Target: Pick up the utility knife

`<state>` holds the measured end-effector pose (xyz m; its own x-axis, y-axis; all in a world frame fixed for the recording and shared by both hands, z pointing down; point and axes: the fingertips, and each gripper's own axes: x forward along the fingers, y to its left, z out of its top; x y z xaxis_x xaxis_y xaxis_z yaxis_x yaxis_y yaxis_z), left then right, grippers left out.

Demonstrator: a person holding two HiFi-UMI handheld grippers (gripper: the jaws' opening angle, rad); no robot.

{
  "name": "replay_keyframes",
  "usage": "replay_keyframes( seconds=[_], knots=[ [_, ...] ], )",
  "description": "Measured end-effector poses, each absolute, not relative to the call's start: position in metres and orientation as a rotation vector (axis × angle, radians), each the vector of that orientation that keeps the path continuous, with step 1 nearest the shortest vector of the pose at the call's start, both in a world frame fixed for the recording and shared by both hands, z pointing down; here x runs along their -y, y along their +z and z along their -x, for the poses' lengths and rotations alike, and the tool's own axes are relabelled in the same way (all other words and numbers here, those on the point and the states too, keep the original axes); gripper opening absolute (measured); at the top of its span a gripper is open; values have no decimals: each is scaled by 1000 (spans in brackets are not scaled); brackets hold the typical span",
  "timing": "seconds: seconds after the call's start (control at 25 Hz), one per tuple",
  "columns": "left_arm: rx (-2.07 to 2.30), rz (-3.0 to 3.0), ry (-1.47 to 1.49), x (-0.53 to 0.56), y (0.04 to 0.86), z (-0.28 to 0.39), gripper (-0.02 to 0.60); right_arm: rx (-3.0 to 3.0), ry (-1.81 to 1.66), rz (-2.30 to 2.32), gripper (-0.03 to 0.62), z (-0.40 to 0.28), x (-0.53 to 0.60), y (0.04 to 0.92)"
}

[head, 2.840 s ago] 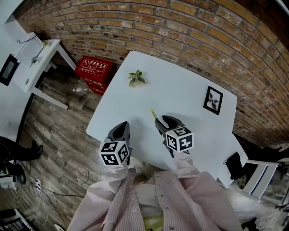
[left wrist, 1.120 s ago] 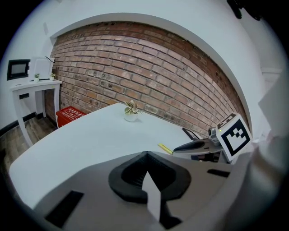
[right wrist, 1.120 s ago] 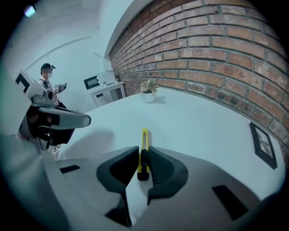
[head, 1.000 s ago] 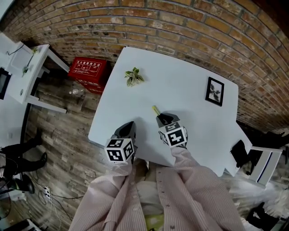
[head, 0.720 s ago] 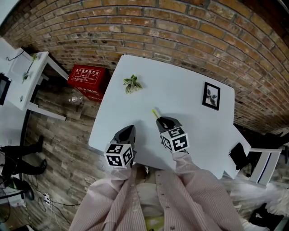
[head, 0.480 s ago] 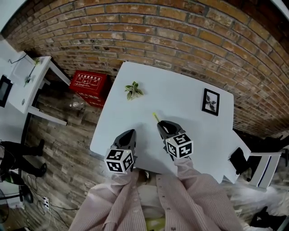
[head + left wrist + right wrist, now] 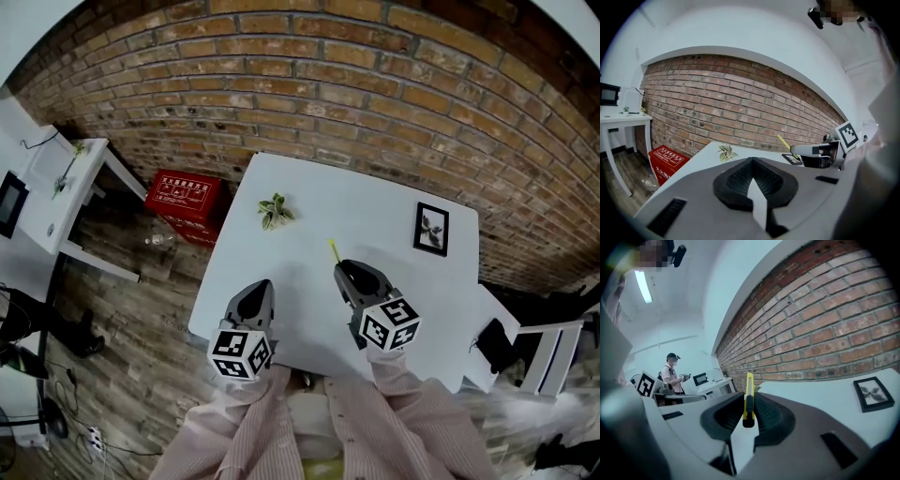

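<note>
The utility knife (image 7: 749, 397) is slim and yellow with a black slider. My right gripper (image 7: 749, 405) is shut on its rear half, and the blade end sticks out past the pads towards the brick wall. In the head view the knife's yellow tip (image 7: 333, 249) shows ahead of the right gripper (image 7: 348, 273), held above the white table (image 7: 375, 202). My left gripper (image 7: 257, 291) hovers over the table's near left part, its black pads (image 7: 740, 174) meeting with nothing between them. The left gripper view also shows the right gripper (image 7: 811, 151) with the knife (image 7: 783, 142).
A small leafy sprig (image 7: 273, 210) lies at the table's far left and a black picture frame (image 7: 430, 229) at its far right. A red box (image 7: 183, 195) sits on the floor by the brick wall, and a white side table (image 7: 56, 178) stands to its left. A person (image 7: 672, 372) stands far off.
Both grippers have risen from the tabletop towards the head camera. The right one has carried the knife up with it and levelled out.
</note>
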<state>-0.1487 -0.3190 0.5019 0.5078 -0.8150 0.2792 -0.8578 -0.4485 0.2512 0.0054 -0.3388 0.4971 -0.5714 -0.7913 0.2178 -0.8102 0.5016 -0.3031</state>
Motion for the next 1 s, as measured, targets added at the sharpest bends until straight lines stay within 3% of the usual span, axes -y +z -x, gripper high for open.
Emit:
replay_keyframes(
  seconds=[1.0],
  knots=[
    [1576, -2569, 53, 325, 401, 165, -8, 2821, 315, -1748, 67, -57, 320, 386]
  ],
)
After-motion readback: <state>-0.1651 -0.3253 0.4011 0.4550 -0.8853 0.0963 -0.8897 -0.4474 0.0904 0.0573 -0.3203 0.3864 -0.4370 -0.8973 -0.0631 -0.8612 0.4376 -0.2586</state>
